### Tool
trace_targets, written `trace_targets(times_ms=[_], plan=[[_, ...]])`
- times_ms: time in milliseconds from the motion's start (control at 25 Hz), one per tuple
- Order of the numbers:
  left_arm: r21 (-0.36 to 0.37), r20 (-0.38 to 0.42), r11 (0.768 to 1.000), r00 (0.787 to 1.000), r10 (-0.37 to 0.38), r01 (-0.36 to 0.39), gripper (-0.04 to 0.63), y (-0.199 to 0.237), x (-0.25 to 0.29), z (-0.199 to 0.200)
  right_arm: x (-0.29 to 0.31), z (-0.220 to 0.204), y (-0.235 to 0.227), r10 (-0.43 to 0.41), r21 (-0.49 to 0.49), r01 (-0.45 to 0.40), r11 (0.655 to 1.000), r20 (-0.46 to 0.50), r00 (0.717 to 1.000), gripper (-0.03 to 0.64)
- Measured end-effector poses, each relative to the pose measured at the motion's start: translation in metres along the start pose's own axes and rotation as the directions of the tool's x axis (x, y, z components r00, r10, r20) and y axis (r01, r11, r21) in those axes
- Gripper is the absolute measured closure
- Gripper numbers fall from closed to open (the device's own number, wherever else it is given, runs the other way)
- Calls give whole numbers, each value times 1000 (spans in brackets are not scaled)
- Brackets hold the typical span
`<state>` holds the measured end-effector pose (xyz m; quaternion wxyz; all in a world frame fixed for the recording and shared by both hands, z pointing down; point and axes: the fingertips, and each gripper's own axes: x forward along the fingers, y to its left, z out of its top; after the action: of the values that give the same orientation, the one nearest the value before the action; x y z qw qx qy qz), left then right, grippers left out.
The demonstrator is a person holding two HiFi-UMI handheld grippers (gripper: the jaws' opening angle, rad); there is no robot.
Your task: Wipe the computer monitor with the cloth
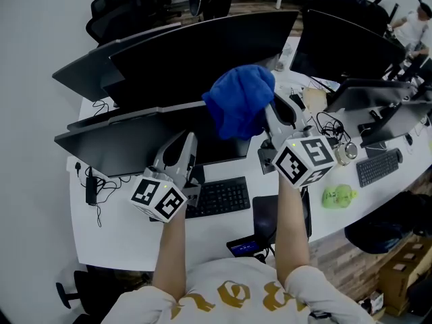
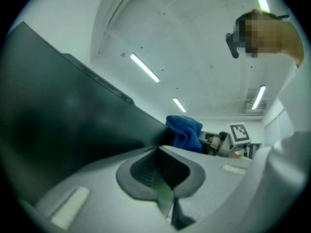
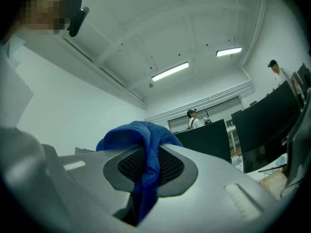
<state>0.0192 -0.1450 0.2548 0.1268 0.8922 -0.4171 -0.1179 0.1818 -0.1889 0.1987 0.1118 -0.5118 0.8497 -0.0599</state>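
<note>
The near black monitor stands across the white desk, seen from above; in the left gripper view it fills the left side. A blue cloth hangs bunched over the monitor's top right end, and my right gripper is shut on it. In the right gripper view the cloth runs down between the closed jaws of the right gripper. My left gripper sits close in front of the screen, shut on nothing. From the left gripper the cloth shows beyond the screen edge.
A second monitor stands right behind the first, more monitors to the right. A black keyboard lies under the screen, another keyboard, a green object and cables on the right. Two people stand far off.
</note>
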Motion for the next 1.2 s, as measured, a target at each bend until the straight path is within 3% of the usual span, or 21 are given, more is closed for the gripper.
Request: trace_targets(times_ms=[200,360,1200], plan=[[0,-6,1000,1000,12,-12,595,0,-1,1,-6,-1,-17,-35,40,35,999,2,999,541],[-1,-18,1000,1000,4,-4,595,-3,1,-4,-12,-24,-32,-86,39,89,995,-64,994,546],[-9,-56,1000,998,1,-2,595,-5,-1,-23,-21,-79,-41,-105,120,122,985,-137,985,549]])
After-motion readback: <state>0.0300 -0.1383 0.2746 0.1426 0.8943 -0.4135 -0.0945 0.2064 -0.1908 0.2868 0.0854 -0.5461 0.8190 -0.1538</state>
